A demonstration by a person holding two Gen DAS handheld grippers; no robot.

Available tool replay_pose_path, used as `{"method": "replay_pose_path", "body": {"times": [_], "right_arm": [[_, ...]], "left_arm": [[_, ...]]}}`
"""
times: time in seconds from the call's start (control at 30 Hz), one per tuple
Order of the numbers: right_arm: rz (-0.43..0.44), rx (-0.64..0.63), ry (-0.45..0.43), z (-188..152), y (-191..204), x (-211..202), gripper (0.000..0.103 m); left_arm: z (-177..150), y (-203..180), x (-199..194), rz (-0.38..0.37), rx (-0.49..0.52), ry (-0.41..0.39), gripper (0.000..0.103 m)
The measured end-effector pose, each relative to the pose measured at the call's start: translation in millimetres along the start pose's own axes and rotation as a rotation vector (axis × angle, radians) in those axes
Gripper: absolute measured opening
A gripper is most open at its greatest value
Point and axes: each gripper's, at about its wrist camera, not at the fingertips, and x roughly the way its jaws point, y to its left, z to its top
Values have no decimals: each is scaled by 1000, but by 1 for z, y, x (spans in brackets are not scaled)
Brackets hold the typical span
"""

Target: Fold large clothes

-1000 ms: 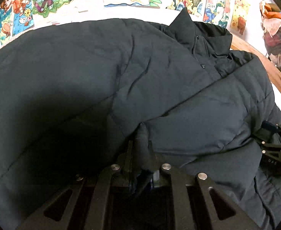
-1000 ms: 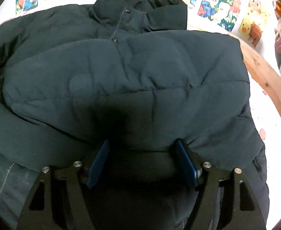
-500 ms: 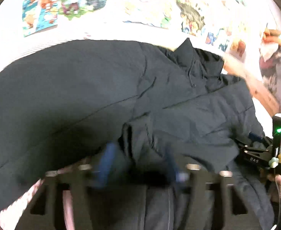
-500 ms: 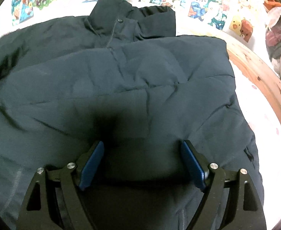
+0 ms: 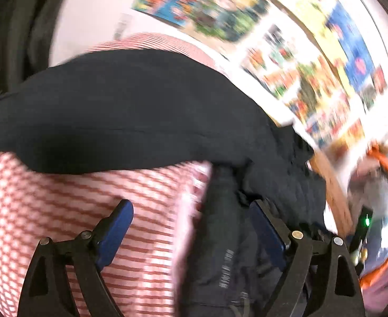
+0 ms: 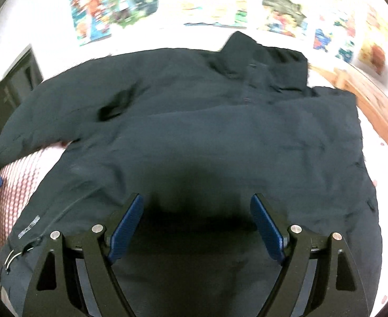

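My left gripper has its jaws opening with nothing pinched between the blue pads, a strip of dark fabric lying loose beneath them; my right gripper also stands open and empty above the cloth. Under both lies the dark padded jacket, spread on the pink checked bedding, collar toward the poster-covered wall. One side already looks folded across the front, while the other sleeve sticks out flat over the bedding. I judge I'm between folds: next I need that outstretched sleeve, gripped near its far end and carried across the body, with the folded side left undisturbed.
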Motion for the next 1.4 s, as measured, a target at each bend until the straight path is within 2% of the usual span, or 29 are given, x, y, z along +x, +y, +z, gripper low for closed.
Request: {"method": "replay_pose_path", "body": {"times": [0.17,0.33,0.37,0.43,0.5,0.53,0.6,0.73,0.8,0.87,0.97,1.07,1.17,1.3,1.4], "right_arm": [[-20,-132,-13,7,37,2,79],[-53,-173,10,29,56,24,79],[-57,-172,17,33,57,31,79],[-66,-160,38,40,63,46,79],[-48,-119,82,42,61,66,79],[-36,-101,100,41,61,74,81],[-26,-78,122,36,58,85,88],[1,-42,100,29,50,85,92],[5,-15,76,29,45,74,91],[17,37,28,23,41,52,91],[157,120,-51,4,26,2,92],[182,158,-69,-25,11,-34,92],[153,163,-57,-60,-8,-58,92],[44,162,-62,-97,-39,-82,92],[23,201,-81,-112,-68,-92,92]], "left_arm": [[7,51,-3,-5,-168,-83,89],[19,69,-3,-20,-238,-128,87],[20,71,-5,-2,-239,-163,83],[23,68,-4,42,-214,-179,69],[26,70,-3,76,-190,-181,51],[27,73,-3,83,-185,-182,47],[30,76,0,92,-178,-190,34],[33,76,-1,96,-154,-217,20],[33,73,-4,98,-129,-236,13],[32,66,-10,102,-84,-269,11],[28,51,-20,134,7,-325,10],[21,22,-34,162,151,-420,8],[19,-14,-47,164,282,-488,8],[20,-67,-69,65,417,-534,8],[19,-114,-78,-14,504,-541,8]]}}
